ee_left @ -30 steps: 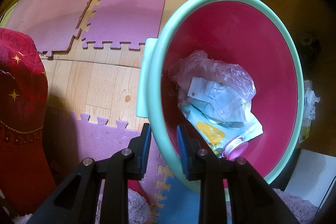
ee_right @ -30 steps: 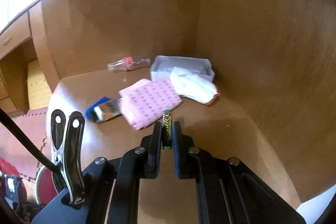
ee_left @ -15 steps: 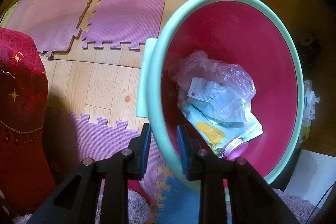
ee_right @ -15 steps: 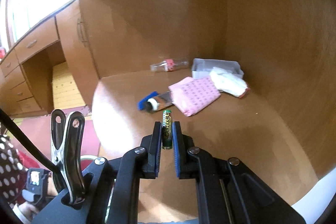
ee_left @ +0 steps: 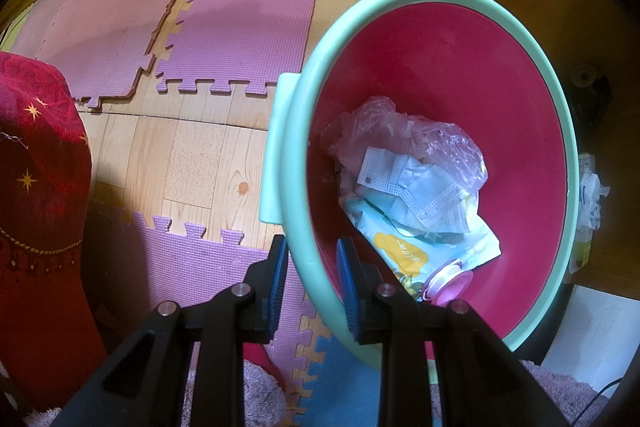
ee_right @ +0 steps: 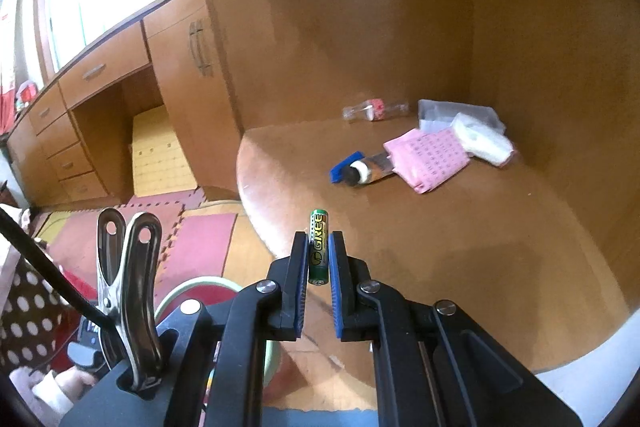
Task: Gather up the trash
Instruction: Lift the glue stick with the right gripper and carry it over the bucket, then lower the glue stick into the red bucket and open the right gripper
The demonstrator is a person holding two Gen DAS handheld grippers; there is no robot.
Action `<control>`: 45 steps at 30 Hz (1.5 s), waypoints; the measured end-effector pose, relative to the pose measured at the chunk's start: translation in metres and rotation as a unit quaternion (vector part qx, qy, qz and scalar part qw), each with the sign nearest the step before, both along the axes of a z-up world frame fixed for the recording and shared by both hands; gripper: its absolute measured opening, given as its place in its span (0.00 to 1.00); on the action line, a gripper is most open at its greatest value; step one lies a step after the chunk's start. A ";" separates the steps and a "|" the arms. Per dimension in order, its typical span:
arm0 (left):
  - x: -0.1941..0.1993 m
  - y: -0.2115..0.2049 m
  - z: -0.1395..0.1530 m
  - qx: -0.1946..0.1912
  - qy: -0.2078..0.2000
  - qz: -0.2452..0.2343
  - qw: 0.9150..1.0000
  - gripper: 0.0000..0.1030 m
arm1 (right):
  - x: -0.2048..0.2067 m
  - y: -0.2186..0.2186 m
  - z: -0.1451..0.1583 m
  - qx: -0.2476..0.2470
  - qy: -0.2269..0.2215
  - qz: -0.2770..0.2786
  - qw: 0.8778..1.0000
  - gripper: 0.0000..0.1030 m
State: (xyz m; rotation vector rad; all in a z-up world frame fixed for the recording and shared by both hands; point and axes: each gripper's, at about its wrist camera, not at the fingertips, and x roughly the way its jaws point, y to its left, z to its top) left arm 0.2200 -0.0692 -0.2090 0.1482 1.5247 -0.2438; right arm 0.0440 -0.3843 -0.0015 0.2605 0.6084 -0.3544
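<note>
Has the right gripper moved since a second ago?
Yes. The right gripper, shut on the battery, has backed away from the pink packet, toward the desk edge.

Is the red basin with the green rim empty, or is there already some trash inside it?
Not empty. The basin already holds a crumpled plastic bag, a face mask and a printed pouch with a pink cap.

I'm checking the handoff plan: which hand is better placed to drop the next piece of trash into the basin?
Right. The right gripper has its jaws shut on the battery, ready to carry over. The left gripper is clamped on the rim of the basin, so it is busy holding it.
</note>
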 end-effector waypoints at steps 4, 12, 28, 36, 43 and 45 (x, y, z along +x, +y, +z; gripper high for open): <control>0.000 0.000 0.000 0.000 0.000 0.000 1.000 0.25 | 0.001 0.010 -0.006 0.007 0.003 0.013 1.000 0.11; 0.000 0.000 0.000 0.000 0.000 0.000 1.000 0.25 | 0.006 0.033 -0.019 0.017 0.011 0.042 0.999 0.11; 0.001 0.000 0.000 0.000 0.000 -0.001 1.000 0.25 | 0.021 0.070 -0.052 0.037 0.039 0.093 0.994 0.11; 0.000 0.000 0.000 0.000 -0.001 -0.001 1.000 0.25 | 0.032 0.098 -0.077 0.045 0.063 0.132 0.988 0.11; 0.001 0.000 0.000 -0.001 0.000 -0.001 1.000 0.26 | 0.037 0.114 -0.097 0.043 0.082 0.149 0.985 0.11; 0.002 0.000 0.000 -0.001 0.000 -0.001 1.000 0.25 | 0.038 0.115 -0.104 0.045 0.092 0.155 0.983 0.11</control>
